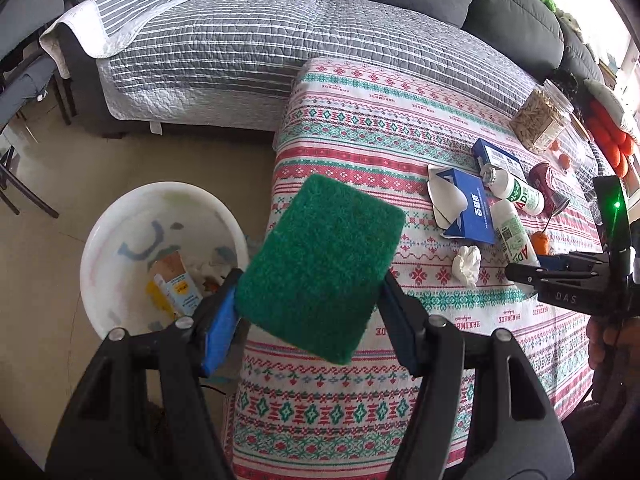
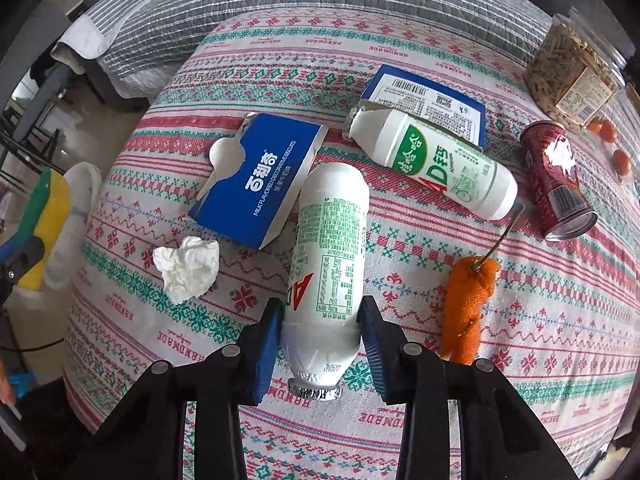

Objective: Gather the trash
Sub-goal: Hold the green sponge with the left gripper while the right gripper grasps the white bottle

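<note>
Roughly by size, then:
Sofa (image 1: 248, 40): grey, under a striped quilt, behind the table.
Table (image 1: 360, 128): covered by a red-and-green patterned cloth, litter strewn across it.
Bin (image 1: 120, 216): white tub on the floor left of the table, cartons already inside.
Scouring sponge (image 1: 320, 264): green face, yellow body, clamped in the left gripper (image 1: 310, 304) above the table edge beside the bin.
Biscuit box (image 2: 256, 184): blue, torn open, lying flat.
Near bottle (image 2: 328, 264): white yoghurt-drink bottle on its side on the cloth, foil mouth toward the camera; right gripper (image 2: 320, 336) closed on its lower body, blue pads pressing both sides.
Second bottle (image 2: 432, 160): same kind, lying beyond.
Can (image 2: 556, 180): red, tipped over.
Tissue (image 2: 188, 268): crumpled, left of the near bottle.
</note>
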A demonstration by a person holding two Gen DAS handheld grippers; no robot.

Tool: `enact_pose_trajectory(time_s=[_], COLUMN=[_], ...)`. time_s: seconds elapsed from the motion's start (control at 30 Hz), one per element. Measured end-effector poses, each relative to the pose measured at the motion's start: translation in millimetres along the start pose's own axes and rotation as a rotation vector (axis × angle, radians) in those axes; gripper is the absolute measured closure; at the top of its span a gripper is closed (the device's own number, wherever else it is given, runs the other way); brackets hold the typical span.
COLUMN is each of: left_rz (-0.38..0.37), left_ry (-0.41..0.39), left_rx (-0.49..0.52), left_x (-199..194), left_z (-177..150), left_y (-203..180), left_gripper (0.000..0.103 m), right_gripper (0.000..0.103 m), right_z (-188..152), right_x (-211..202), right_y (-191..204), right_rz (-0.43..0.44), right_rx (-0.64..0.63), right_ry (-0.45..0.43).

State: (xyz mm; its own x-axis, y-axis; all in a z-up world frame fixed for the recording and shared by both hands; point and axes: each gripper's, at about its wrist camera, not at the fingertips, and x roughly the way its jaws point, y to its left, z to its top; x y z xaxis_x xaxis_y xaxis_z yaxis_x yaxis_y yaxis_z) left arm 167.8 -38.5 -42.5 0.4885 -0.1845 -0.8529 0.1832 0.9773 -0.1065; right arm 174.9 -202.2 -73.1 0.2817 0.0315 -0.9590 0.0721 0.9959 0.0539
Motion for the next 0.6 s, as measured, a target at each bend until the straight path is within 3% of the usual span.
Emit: enact_pose_trajectory(time_s=[0.6], left_rz=[0.028], left_ry=[-0.046], left_rx=[-0.063], left_x=[-19.4], left_z=[-2.1], left_y=[32.9], left_gripper=[0.036], right_gripper=[0.064], right_z=[9.6], right_x=[-56.9], right_y=[14.2], right_rz=[0.112], right_rx=[0.022], right_ry=[-0.143])
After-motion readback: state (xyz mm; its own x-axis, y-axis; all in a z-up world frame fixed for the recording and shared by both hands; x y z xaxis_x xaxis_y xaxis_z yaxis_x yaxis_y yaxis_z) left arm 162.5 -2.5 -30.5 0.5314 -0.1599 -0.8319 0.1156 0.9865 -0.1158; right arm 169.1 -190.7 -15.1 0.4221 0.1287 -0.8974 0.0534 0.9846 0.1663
